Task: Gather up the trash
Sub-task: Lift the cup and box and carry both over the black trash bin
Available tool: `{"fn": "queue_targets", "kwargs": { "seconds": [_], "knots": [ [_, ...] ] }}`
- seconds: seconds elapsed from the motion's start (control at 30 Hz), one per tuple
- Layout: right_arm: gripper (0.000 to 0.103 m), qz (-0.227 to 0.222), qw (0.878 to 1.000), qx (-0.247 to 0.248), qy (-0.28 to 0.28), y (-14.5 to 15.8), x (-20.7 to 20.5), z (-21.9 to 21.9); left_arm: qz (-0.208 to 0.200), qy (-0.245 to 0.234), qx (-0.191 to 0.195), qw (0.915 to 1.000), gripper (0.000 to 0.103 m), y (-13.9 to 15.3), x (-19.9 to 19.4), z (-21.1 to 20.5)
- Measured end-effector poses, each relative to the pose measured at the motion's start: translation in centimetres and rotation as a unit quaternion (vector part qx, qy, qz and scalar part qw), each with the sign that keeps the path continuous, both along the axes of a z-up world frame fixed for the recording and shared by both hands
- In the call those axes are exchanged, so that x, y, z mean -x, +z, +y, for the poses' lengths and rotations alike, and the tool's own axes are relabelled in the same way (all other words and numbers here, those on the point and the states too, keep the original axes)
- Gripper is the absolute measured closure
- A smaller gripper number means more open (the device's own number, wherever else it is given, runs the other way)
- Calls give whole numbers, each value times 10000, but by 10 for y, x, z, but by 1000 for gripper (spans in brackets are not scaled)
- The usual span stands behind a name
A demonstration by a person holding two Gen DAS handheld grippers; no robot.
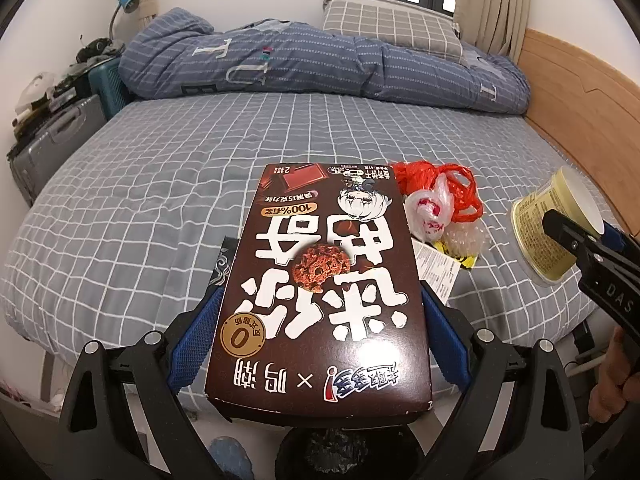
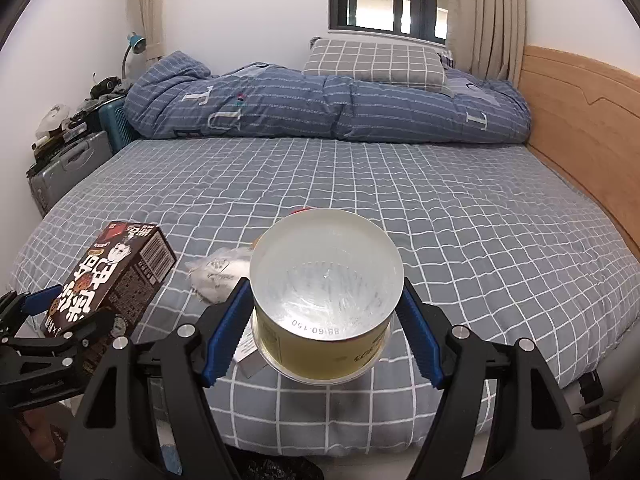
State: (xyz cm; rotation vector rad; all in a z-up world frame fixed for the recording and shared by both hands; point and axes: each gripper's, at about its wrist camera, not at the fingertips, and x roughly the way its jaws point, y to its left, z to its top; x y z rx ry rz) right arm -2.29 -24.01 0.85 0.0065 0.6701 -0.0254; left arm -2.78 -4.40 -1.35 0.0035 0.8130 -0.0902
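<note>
The left gripper (image 1: 320,320) clamped a chocolate cookie box (image 1: 320,264); the right gripper (image 2: 326,320) clasped an empty yellow cup (image 2: 326,300) above the bed (image 2: 440,208).

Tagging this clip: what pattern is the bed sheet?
The bed sheet is grey with a white grid of squares; clearest in the right wrist view.

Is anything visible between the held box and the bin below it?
Nothing visible. The left gripper holds the brown box above the edge of the bed, and the dark-lined bin shows directly beneath the box's near end with no object between them.
</note>
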Motion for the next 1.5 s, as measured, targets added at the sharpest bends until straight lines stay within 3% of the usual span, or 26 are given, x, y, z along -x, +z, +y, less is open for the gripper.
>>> {"fn": "queue_targets", "kwargs": {
  "seconds": [1.5],
  "knots": [
    [34, 642, 9975, -102, 275, -41, 108, 46, 493, 87, 35, 9987, 13, -35, 96, 21]
  ]
}}
